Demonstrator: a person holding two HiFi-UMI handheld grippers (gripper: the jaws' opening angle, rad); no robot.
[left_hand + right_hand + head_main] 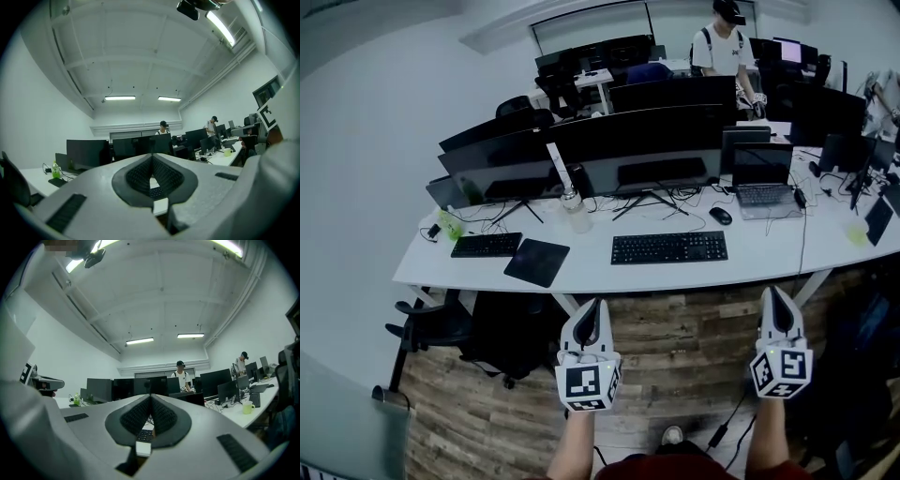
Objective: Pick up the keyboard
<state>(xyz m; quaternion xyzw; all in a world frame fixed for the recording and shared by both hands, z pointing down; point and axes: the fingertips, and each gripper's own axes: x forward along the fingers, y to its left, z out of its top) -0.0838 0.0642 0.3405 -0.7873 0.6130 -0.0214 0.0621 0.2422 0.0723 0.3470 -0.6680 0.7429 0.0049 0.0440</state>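
Note:
The black keyboard (669, 247) lies flat near the front edge of the long white desk (591, 274), in front of the middle monitors. Both grippers hover over the wooden floor short of the desk, pointing level toward it. My left gripper (598, 303) is shut and empty, short of the keyboard's left end. Also shut and empty, my right gripper (772, 292) is in front of and to the right of its right end. A bit of the keyboard (156, 192) shows below the closed jaws of the left gripper (151, 157). The right gripper view shows the same: keyboard (144, 434) under the right gripper (150, 396).
A second keyboard (487, 245) and a dark mouse pad (536, 261) lie at the desk's left. A mouse (721, 216), an open laptop (762, 178) and a clear bottle (572, 202) sit behind the keyboard. Black chairs (441, 323) stand under the desk's left. A person (722, 47) stands far back.

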